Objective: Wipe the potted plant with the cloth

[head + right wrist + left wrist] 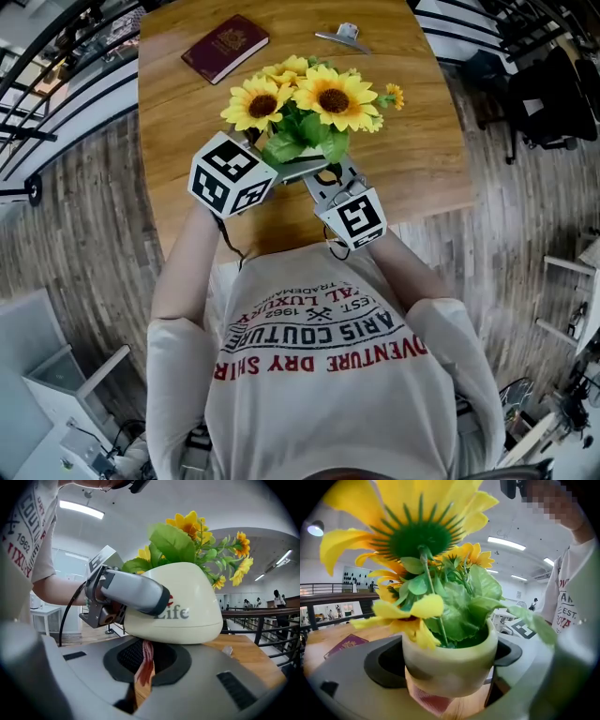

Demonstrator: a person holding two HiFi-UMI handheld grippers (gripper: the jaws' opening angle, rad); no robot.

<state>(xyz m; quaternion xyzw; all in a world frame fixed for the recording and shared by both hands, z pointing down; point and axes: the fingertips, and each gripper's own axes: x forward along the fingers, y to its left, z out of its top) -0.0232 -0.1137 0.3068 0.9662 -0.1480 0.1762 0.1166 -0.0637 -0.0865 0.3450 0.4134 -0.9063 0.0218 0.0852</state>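
Observation:
The potted plant (pixel 319 98), yellow sunflowers over green leaves, stands near the table's front edge. Its cream pot (pixel 450 660) sits between the jaws of my left gripper (pixel 450 667), which is shut on it. The right gripper view shows the same pot (pixel 192 616), printed "Life", with a left gripper finger (pixel 136 592) clasped across its side. My right gripper (pixel 145 660) is shut on a red-orange cloth (pixel 144 672) and presses it against the pot's lower part. That cloth (pixel 426 700) also shows under the pot. From the head view, leaves hide the pot and both gripper tips.
A dark red passport (pixel 225 47) and a metal clip (pixel 342 37) lie at the far side of the round wooden table (pixel 412 141). Railings run along the left. The person's torso is close against the table's near edge.

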